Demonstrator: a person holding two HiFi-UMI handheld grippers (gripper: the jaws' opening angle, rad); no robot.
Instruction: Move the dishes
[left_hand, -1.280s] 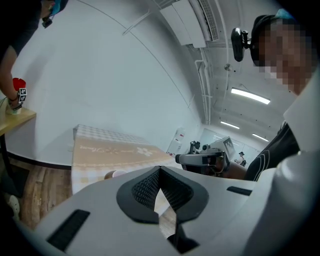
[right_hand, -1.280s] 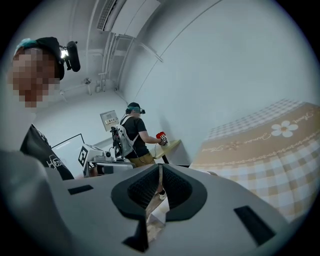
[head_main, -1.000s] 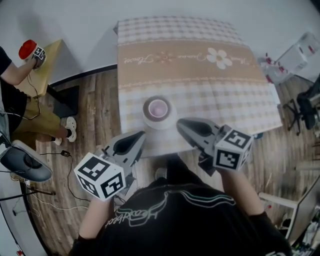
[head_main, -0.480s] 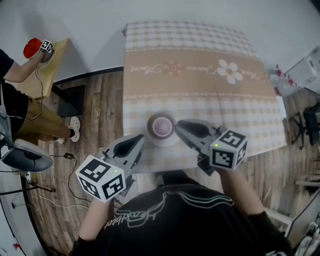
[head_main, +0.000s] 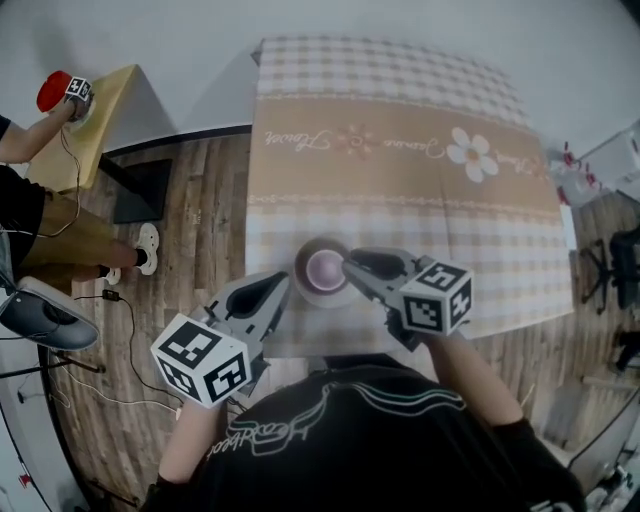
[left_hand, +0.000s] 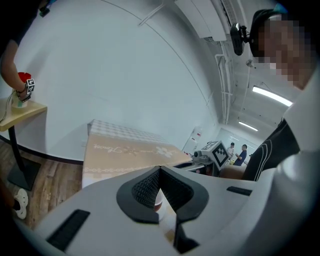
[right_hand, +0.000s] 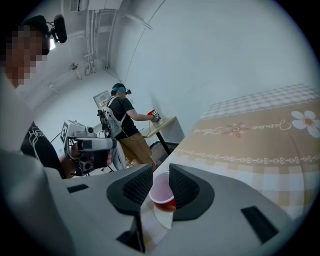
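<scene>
A small red cup (head_main: 322, 268) with a pale pink inside stands on a white saucer (head_main: 301, 283) near the front edge of the checked tablecloth (head_main: 400, 190). My right gripper (head_main: 350, 263) has its tips at the cup's right side. Its jaws have just been opening and stand apart, with nothing pressed between the pads. In the right gripper view the cup (right_hand: 161, 190) and saucer (right_hand: 163, 218) show through the gap of the gripper (right_hand: 160, 172). My left gripper (head_main: 283, 284) hovers off the table's front left, short of the saucer. Its pads meet, so this gripper (left_hand: 160, 172) is shut and empty.
The table's front edge runs just under both grippers, with wooden floor to the left. A yellow side table (head_main: 98, 118) stands at far left, where another person holds a red object (head_main: 54, 90). A grey chair seat (head_main: 40, 322) lies at left.
My right gripper has moved left and down until its tips reach the cup's rim. The left gripper has edged slightly toward the table's front edge.
</scene>
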